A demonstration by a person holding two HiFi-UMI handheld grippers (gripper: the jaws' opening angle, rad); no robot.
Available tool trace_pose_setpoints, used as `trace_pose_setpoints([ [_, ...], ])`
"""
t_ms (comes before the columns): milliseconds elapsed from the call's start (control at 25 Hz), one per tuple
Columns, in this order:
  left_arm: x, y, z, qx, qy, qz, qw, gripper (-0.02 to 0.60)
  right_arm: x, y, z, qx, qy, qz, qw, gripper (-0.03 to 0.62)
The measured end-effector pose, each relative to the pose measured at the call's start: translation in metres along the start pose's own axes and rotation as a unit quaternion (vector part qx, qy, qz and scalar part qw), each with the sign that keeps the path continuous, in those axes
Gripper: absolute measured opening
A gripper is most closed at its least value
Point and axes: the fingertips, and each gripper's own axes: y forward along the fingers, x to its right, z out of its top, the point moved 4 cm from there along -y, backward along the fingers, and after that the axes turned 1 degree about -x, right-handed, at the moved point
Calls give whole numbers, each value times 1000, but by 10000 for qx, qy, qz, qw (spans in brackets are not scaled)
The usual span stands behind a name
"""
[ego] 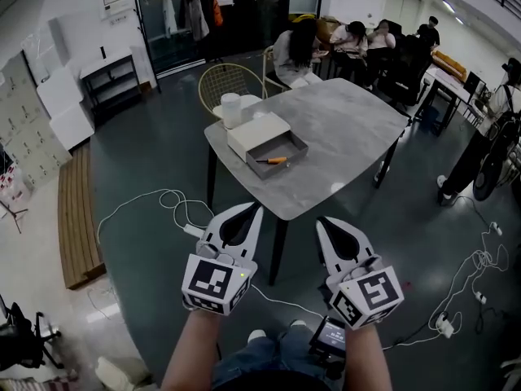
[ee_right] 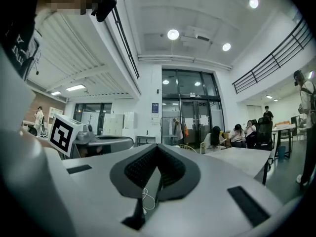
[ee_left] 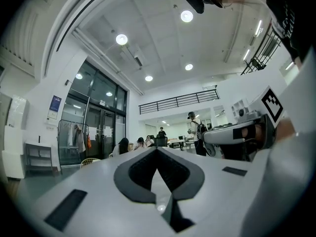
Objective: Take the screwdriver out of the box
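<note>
Your left gripper [ego: 253, 208] and right gripper [ego: 322, 221], jaws pressed together and empty, well short of the screwdriver [ego: 273, 160] lying in the open box [ego: 296, 146] on the counter [ego: 350, 129] ahead: unless you spread them first, the jaws may knock the box rim or shove the tool.

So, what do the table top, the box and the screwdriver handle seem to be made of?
Table top: probably stone or a stone-look slab, matte grey with pale veining.
Box: perhaps grey cardboard, with flat dull walls; unsure.
Screwdriver: orange handle, likely plastic; too small to confirm.
</note>
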Motion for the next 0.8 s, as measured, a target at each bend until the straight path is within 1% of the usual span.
trace_pose_setpoints([
  [120, -6, 15, -6, -53, -30, 74, 10000, 12, 15, 15, -7, -117, 35, 11, 9999, 25],
  [320, -11, 55, -17, -138, 3, 266, 9996, 12, 50, 42, -20, -305, -116, 307, 9990, 25],
  [520, -13, 111, -25, -163, -169, 734, 9970, 12, 108, 70, -23, -366, -308, 747, 9961, 25],
  [640, -14, 145, -25, -109, -293, 1057, 9939, 12, 149, 91, -18, -326, -354, 1051, 9933, 25],
  [800, -16, 184, -25, -89, -347, 1473, 9884, 12, 197, 119, -13, -333, -446, 1433, 9881, 25],
])
